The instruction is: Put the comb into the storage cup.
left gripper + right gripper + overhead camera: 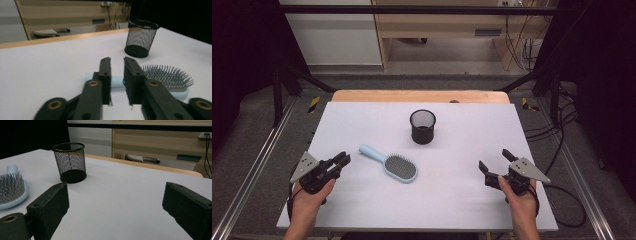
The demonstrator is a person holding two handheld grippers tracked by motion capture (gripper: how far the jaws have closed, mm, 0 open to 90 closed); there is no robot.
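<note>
A light blue hairbrush (397, 166) lies bristles up on the white table (452, 200), its handle pointing back left. A black mesh cup (422, 126) stands upright behind it. My left gripper (345, 159) rests near the table's left front, just left of the brush handle. In the left gripper view its jaws (117, 60) stand a narrow gap apart with nothing between them; the hairbrush (167, 75) lies just beyond and the cup (141, 37) farther off. My right gripper (494, 158) is at the right front, wide open (116, 187) and holding nothing, facing the cup (70, 162) and hairbrush (11, 188).
The table's wooden back edge (419, 96) runs behind the white surface. Black frame rails (257, 160) flank the table. A cable (569, 200) trails off the right side. Wooden furniture (447, 25) stands beyond the table.
</note>
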